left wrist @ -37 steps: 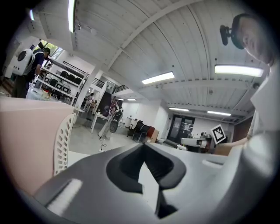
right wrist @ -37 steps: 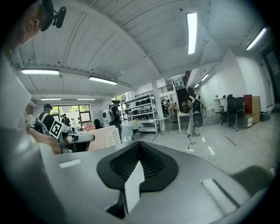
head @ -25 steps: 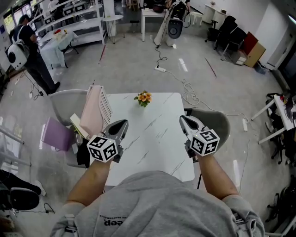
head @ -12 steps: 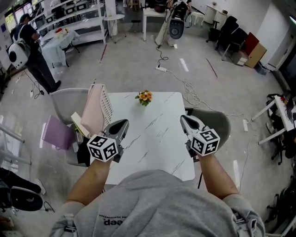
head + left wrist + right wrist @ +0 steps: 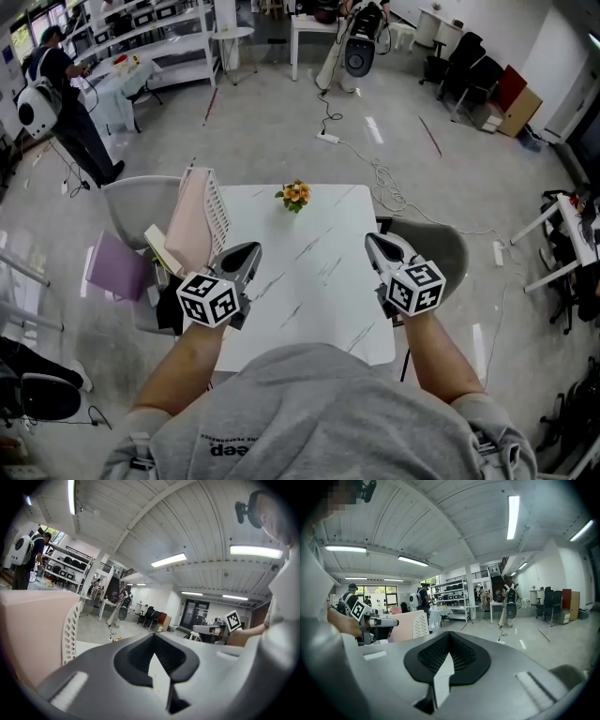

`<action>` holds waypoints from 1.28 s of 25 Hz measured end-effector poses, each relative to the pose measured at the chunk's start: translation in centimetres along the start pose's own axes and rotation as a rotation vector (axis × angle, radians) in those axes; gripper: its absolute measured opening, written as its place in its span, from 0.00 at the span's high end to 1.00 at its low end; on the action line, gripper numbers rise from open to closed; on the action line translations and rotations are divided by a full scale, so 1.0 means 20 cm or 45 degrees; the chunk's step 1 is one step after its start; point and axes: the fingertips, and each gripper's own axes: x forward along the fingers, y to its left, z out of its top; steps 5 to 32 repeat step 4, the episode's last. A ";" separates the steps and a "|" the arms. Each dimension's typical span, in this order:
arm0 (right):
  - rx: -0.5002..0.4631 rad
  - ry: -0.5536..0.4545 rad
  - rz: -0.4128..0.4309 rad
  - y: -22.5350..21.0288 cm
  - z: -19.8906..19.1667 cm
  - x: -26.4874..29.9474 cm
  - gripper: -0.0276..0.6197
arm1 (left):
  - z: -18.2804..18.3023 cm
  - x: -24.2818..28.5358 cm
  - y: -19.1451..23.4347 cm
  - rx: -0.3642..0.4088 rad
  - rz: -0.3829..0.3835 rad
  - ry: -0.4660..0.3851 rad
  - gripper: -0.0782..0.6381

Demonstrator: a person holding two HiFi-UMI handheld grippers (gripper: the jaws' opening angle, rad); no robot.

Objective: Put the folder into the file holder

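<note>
Looked like a big open lab or workshop space: metal shelving (image 5: 150, 33), office chairs (image 5: 455, 61), cables (image 5: 380, 178) across the concrete floor (image 5: 272, 122), strip lights (image 5: 513, 510) overhead.

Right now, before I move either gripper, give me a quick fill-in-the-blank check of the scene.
1. The white file holder stands at the ____ edge of the table.
2. The folder at it is ____ in colour.
3. The left gripper and the right gripper both have their jaws ____, with nothing between them.
4. The flowers sit at the table's ____ edge.
Missing words: left; pink; shut; far.
</note>
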 end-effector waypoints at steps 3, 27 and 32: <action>0.001 0.001 0.004 -0.01 0.00 0.00 0.95 | 0.00 0.01 0.00 -0.004 0.001 0.001 0.81; 0.002 0.002 0.005 -0.01 0.00 0.00 0.95 | 0.01 0.01 -0.01 -0.005 0.002 0.001 0.81; 0.002 0.002 0.005 -0.01 0.00 0.00 0.95 | 0.01 0.01 -0.01 -0.005 0.002 0.001 0.81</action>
